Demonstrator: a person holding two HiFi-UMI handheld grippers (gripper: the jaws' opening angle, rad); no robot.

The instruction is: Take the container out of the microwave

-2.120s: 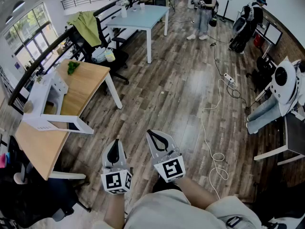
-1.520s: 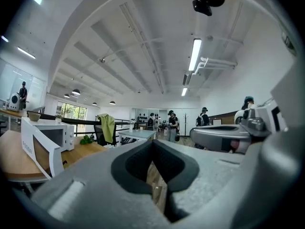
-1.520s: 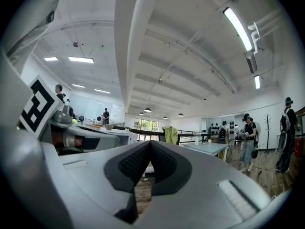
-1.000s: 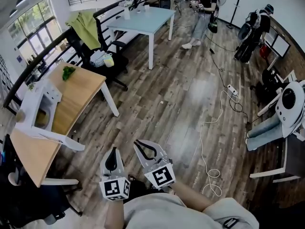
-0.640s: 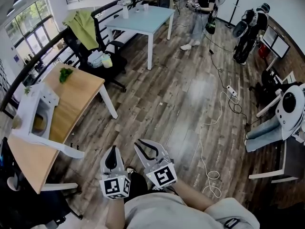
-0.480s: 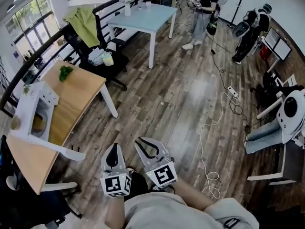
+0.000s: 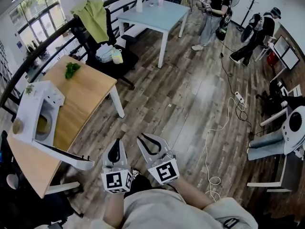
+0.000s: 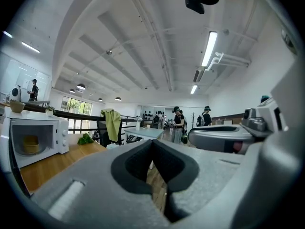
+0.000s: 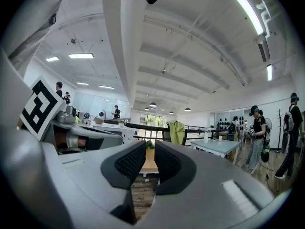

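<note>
Two claws are held low in front of the person, both empty. The left claw point(image 7: 115, 147) is pinched shut and the right claw point(image 7: 147, 142) is parted only a sliver. The yellowish container point(image 7: 42, 125) sits inside the microwave point(image 7: 29, 97), whose door is open, on the wooden bench point(image 7: 88, 92). It lies well off to the left and ahead, so the left claw is nearer.

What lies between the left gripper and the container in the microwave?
The head view shows the open door of the microwave and bare wood floor between the left gripper and the container.
</note>
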